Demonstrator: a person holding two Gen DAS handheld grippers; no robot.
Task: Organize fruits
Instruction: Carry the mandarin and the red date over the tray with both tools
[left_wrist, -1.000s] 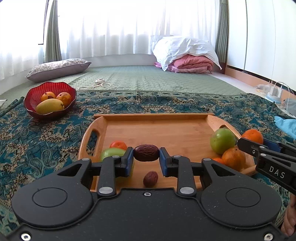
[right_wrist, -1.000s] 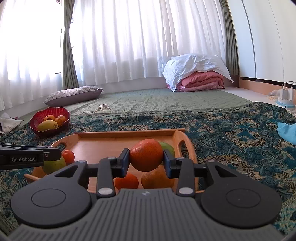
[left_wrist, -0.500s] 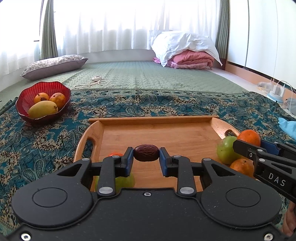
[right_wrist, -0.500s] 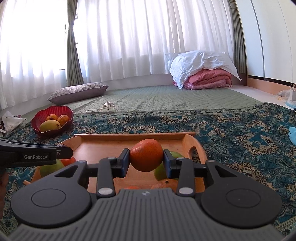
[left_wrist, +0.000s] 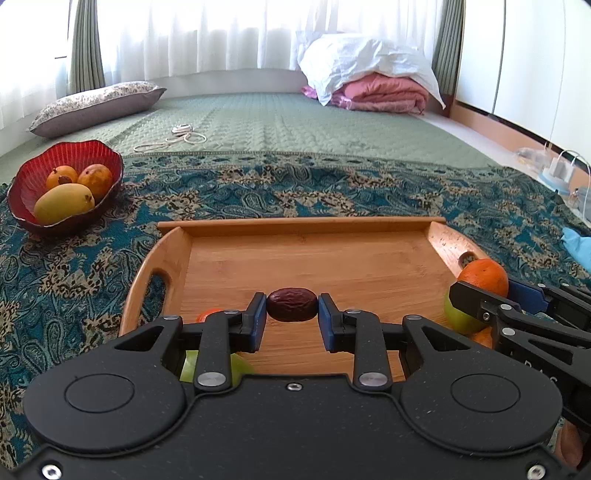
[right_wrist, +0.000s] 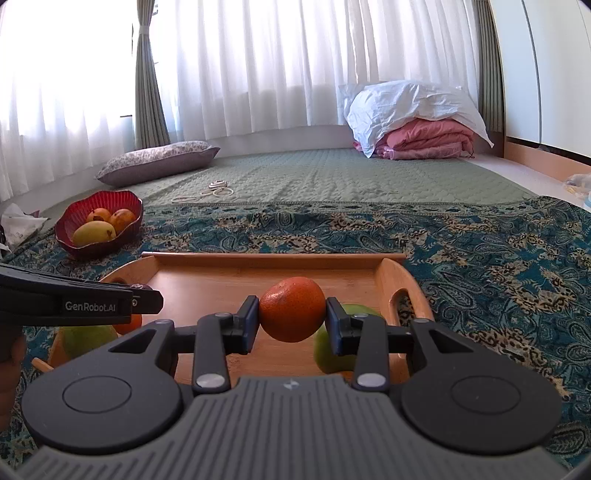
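Observation:
My left gripper is shut on a dark brown date and holds it above the wooden tray. My right gripper is shut on an orange above the tray's right half; it shows at the right of the left wrist view. A green apple lies in the tray under the right gripper. Another green fruit and a small orange one lie under the left gripper. A red bowl with a mango stands far left.
The tray sits on a teal patterned cloth on the floor. Behind it lies a green quilted mat with a cord, a pillow and folded bedding. A charger sits at the right.
Both grippers have risen with their fruit and tilted up, so the tray sits lower and more of its fruit is hidden behind them. Both grips are unchanged.

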